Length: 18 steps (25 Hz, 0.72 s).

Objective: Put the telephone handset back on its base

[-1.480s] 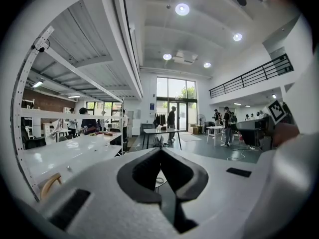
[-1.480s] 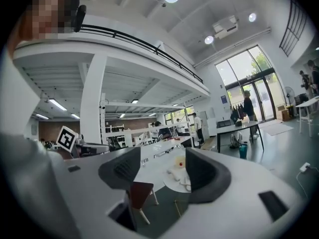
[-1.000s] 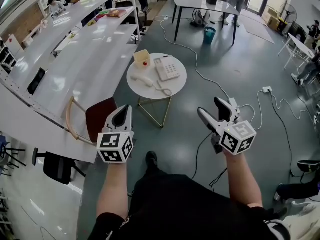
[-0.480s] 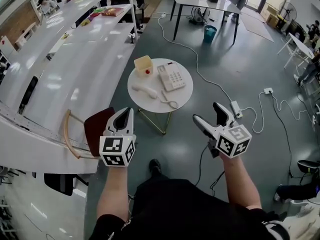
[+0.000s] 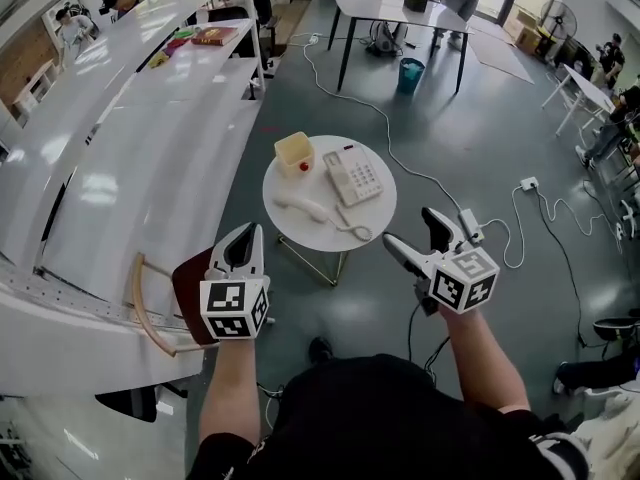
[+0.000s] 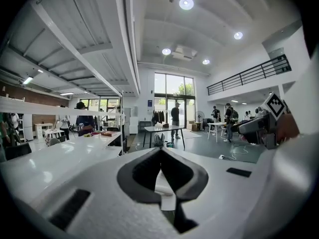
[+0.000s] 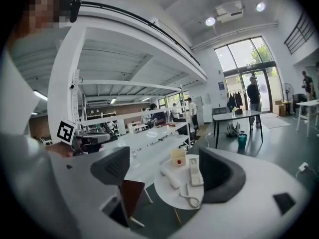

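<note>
Nothing stands between the jaws of the right gripper point(image 5: 410, 226), which gape wide after just opening, while those of the left gripper point(image 5: 249, 230) are pressed together, empty; well ahead of both, the handset point(image 5: 300, 206) lies off its base point(image 5: 353, 177), just beside it, on the small round bench point(image 5: 310, 232).

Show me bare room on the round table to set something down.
Bare: near rim of the round table, in front of the handset, and its right edge beside the telephone base. Crowded: the far side, yellow box next to base.
</note>
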Motion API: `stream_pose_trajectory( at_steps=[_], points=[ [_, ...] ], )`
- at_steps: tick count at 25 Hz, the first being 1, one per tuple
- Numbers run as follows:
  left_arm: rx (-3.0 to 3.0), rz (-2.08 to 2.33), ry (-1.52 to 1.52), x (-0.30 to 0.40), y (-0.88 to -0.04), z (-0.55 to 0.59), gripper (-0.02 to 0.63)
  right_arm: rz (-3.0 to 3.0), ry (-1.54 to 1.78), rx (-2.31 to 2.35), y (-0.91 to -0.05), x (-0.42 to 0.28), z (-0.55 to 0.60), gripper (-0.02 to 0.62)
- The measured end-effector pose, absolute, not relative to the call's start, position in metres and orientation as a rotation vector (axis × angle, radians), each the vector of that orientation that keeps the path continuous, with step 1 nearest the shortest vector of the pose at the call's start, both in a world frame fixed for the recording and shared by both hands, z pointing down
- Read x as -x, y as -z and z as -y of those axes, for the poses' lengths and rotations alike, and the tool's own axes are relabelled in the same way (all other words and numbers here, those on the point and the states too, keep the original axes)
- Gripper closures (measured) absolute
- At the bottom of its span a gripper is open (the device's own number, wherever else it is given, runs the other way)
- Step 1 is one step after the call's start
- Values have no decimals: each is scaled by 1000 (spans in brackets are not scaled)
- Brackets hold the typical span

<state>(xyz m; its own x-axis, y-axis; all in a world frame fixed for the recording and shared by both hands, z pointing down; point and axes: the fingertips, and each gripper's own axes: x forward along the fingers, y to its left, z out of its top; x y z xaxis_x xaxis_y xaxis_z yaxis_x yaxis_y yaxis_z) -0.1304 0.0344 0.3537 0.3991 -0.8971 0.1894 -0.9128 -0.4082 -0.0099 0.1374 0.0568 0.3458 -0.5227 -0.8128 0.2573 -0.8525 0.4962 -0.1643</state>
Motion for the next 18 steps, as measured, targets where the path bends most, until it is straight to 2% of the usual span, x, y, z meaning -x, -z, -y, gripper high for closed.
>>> stream_pose_trajectory(
  at_steps=[7,18],
  points=[
    [-2546,1621,-244,147,-363,-13,598,2565,-426,-1401,-358,-106,-32,175],
    [-2488,1658,-293,151,-372,44,598,2608,-464,-1324,-376,-101,42,170]
  ],
)
